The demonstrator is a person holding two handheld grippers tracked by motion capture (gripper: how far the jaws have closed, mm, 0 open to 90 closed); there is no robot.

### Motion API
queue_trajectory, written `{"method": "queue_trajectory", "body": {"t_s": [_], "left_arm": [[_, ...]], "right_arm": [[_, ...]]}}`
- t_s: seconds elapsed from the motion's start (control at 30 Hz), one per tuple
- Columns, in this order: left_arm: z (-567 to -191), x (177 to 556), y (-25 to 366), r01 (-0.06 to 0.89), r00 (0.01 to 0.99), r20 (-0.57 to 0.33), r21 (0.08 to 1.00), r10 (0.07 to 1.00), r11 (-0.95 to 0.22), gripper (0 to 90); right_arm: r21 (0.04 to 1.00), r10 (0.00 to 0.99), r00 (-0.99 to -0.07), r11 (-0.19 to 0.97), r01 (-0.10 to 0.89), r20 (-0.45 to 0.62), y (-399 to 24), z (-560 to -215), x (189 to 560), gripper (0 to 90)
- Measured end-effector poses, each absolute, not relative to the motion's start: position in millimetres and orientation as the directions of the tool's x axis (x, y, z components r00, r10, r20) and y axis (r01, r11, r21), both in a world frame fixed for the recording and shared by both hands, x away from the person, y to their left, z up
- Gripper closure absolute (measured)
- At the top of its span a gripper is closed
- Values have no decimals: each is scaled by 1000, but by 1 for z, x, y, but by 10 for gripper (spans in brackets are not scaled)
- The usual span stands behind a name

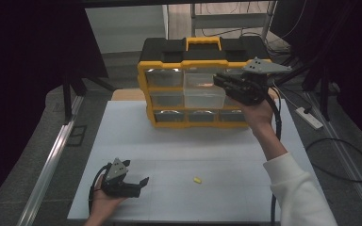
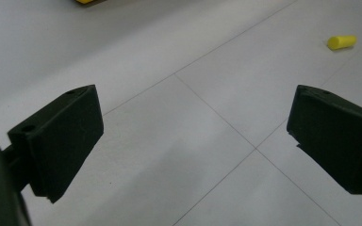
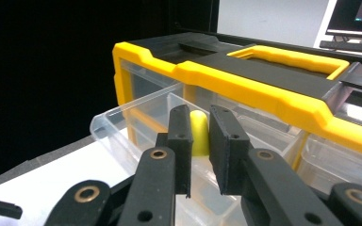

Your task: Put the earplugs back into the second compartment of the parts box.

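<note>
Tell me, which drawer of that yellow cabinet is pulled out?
The clear drawer in the middle of the cabinet juts forward; the rest sit flush. The right claw holds a yellow plug over it.

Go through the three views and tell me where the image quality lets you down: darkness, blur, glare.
High view: dim, with black surroundings; the white table is evenly lit and the right gripper is hard to separate from the organizer. Left gripper view: sharp on the yellow piece, soft shadows under the open left gripper. Right gripper view: black at left, the jaws close up are soft, and the clear drawer shows mild glare.
</note>
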State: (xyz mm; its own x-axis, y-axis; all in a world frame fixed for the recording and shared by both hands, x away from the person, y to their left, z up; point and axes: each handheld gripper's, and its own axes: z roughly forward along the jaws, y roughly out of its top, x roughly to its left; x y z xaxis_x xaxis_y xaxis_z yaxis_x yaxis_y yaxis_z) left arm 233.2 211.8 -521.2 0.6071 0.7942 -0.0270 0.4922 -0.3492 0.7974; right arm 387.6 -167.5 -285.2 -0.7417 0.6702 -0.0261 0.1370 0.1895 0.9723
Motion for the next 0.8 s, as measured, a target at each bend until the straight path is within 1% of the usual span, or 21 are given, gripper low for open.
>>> {"method": "queue_trajectory", "body": {"t_s": [0.1,0.17,0.23,0.27,0.3,0.33,0.4,0.53,0.7,0.8], "left_arm": [[-521,233,212,492,607,-27,797,794,-349,43],[-521,233,212,492,607,-26,797,794,-350,43],[-521,233,211,492,607,-27,797,794,-349,43],[-521,233,212,492,607,-27,797,794,-350,43],[-521,233,212,492,607,-26,797,794,-350,43],[-521,233,212,492,607,-26,797,794,-350,43],[-521,233,212,493,607,-26,796,794,-350,43],[-522,233,211,492,607,-25,796,794,-351,43],[-522,233,211,493,608,-23,795,794,-354,43],[-522,233,211,492,607,-22,795,794,-355,43]], "right_arm": [[972,675,-737,189,140,-25,-167,-286,390,781],[971,676,-736,193,138,-30,-167,-286,391,751],[971,679,-733,199,134,-38,-166,-286,391,580],[970,679,-733,204,131,-43,-166,-286,390,509],[972,699,-713,202,119,-58,-166,-286,386,444],[972,699,-713,202,119,-58,-166,-286,386,444],[978,696,-717,176,110,-45,-170,-284,380,374],[978,682,-729,183,98,-55,-173,-283,371,318],[975,658,-750,202,91,-66,-178,-285,358,299],[973,644,-761,214,86,-75,-184,-292,346,293]]}}
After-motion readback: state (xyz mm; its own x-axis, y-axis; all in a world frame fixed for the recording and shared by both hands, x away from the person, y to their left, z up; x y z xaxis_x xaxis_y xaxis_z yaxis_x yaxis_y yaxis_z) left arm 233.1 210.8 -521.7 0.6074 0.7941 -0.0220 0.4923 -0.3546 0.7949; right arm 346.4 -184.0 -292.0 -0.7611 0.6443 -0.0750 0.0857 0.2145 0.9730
